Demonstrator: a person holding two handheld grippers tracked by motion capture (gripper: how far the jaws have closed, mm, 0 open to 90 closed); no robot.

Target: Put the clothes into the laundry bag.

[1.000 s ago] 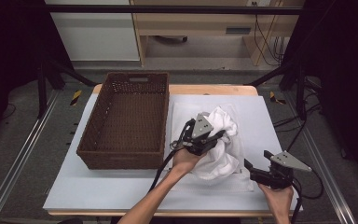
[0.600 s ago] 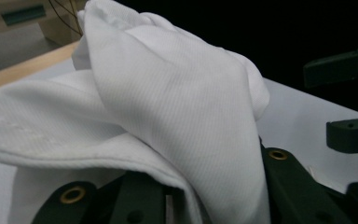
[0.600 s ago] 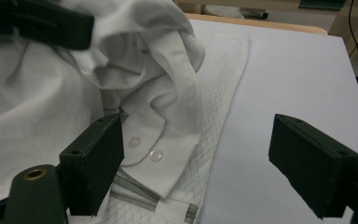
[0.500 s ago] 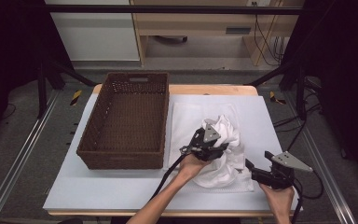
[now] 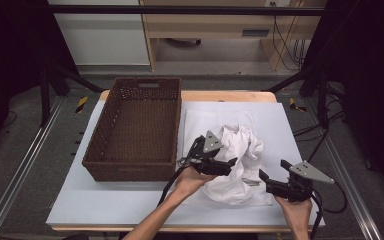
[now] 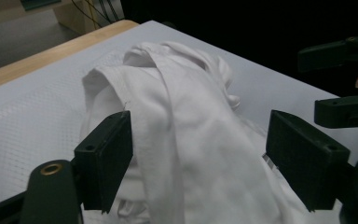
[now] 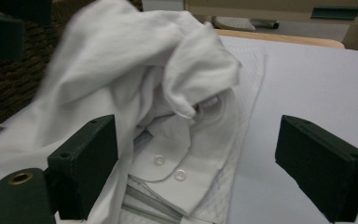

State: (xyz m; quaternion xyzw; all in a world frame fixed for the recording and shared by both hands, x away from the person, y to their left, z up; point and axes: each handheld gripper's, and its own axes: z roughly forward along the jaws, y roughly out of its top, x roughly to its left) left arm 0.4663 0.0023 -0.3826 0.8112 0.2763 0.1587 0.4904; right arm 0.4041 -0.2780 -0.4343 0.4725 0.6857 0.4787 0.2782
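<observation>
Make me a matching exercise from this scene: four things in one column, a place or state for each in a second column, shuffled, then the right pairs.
Things
1. wicker basket
2. white shirt
3. left gripper
4. right gripper

Places or states
A. crumpled in a heap on the mat
B. open, low at the heap's near right edge
C. empty, at the table's left
D. jaws just opened, over the heap, cloth between them

Pairs: 1-C, 2-A, 3-D, 4-B

Left gripper (image 5: 232,162) jaws have just been opening, now wide; right gripper (image 5: 261,174) jaws gape, hand low.
</observation>
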